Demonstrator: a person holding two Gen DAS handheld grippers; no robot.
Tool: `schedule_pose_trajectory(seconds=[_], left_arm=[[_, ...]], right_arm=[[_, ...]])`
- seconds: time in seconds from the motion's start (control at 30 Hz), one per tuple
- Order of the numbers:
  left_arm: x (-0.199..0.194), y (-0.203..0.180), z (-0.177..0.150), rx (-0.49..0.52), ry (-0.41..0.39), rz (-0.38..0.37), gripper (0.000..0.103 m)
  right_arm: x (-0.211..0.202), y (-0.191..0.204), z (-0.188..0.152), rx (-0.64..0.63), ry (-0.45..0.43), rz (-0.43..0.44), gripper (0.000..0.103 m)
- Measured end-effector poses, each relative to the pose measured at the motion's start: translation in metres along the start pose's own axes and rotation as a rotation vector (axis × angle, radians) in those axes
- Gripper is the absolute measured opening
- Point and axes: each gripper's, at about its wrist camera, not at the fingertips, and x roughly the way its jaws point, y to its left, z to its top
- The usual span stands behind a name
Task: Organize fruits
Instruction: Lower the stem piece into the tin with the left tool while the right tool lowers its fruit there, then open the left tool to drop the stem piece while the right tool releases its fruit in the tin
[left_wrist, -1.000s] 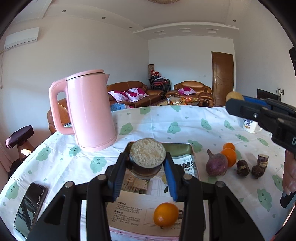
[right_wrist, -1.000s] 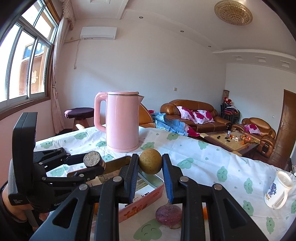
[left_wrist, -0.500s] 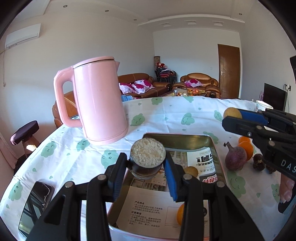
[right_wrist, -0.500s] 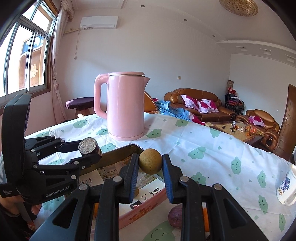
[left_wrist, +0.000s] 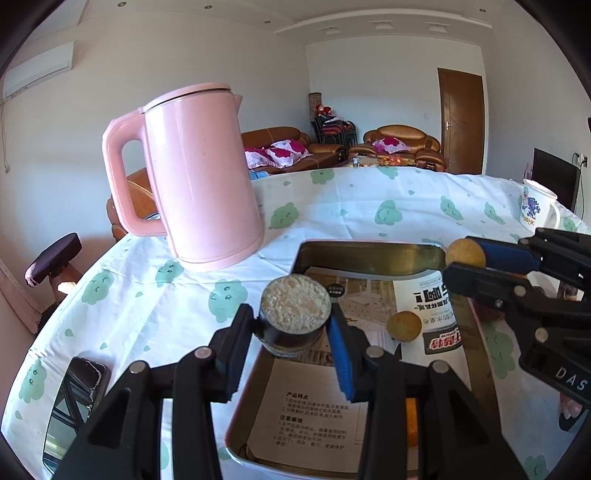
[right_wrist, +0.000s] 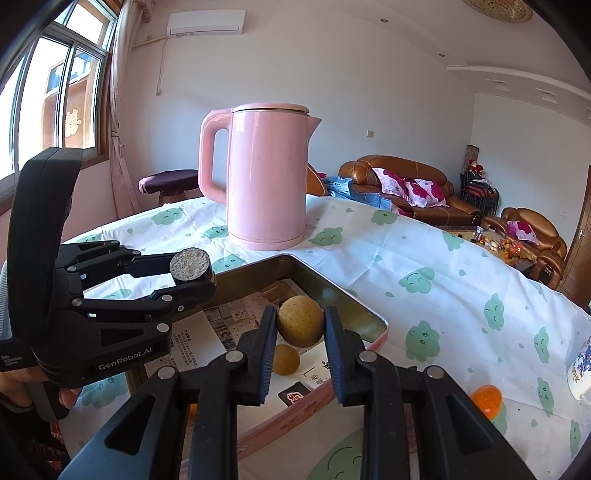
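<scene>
Left wrist view, left to right: a dark phone (left_wrist: 75, 402) lies flat on the white cloth with green prints (left_wrist: 147, 295), near the table edge. A pink kettle (left_wrist: 199, 177) stands upright on the cloth, handle to the left, just beyond the tray's far left corner. The left gripper (left_wrist: 294, 325) is clamped on a short dark-skinned chunk (left_wrist: 294, 314) with a pale cut top facing up, held above the near left part of the tray (left_wrist: 369, 254). The tray is a pink-walled tin lined with printed paper. One small tan round fruit (left_wrist: 403, 325) lies on the paper inside, and an orange (left_wrist: 410, 417) shows partly behind the gripper's finger. At right the right gripper (left_wrist: 466, 254) comes in from the side, closed on a second tan round fruit (left_wrist: 464, 252) over the tray's far right corner. A white mug (left_wrist: 535, 206) stands far right on the cloth.

Right wrist view, left to right: the left gripper (right_wrist: 192, 271) with its chunk (right_wrist: 190, 265) hangs over the tray's left side. The kettle (right_wrist: 266, 177) stands behind the tray (right_wrist: 332, 291). The right gripper (right_wrist: 300, 328) grips the tan fruit (right_wrist: 300, 325) between both pads, above the tray interior; the other tan fruit (right_wrist: 285, 360) lies on the paper below it. An orange (right_wrist: 487, 398) sits on the cloth outside the tray, right, with the mug (right_wrist: 581, 369) at the edge.
</scene>
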Motion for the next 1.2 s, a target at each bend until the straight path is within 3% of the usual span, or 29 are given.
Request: schedule_pose_trajectory(seconds=[0.57,0.9,0.93,1.0,1.07,1.2], left_arm=[[0.002,-0.008,0.000,0.054,0.008,0.021,0.044],[0.002,-0.010,-0.001,0.061,0.009,0.020,0.047],[0.001,-0.010,-0.001,0.060,0.006,0.021,0.051],[-0.002,-0.011,-0.001,0.062,-0.008,0.027,0.064],[-0.006,-0.010,0.000,0.060,-0.019,0.043,0.067],[-0.014,-0.008,0.002,0.051,-0.038,0.045,0.074]], right_arm=[[0.016,0.016,-0.014,-0.043,0.102,0.028,0.027],[0.016,0.022,-0.016,-0.057,0.115,0.021,0.028],[0.016,0.021,-0.016,-0.056,0.118,0.020,0.029],[0.017,0.020,-0.016,-0.050,0.118,0.015,0.042],[0.016,0.019,-0.015,-0.040,0.114,0.014,0.047],[0.010,0.016,-0.017,-0.020,0.102,0.015,0.048]])
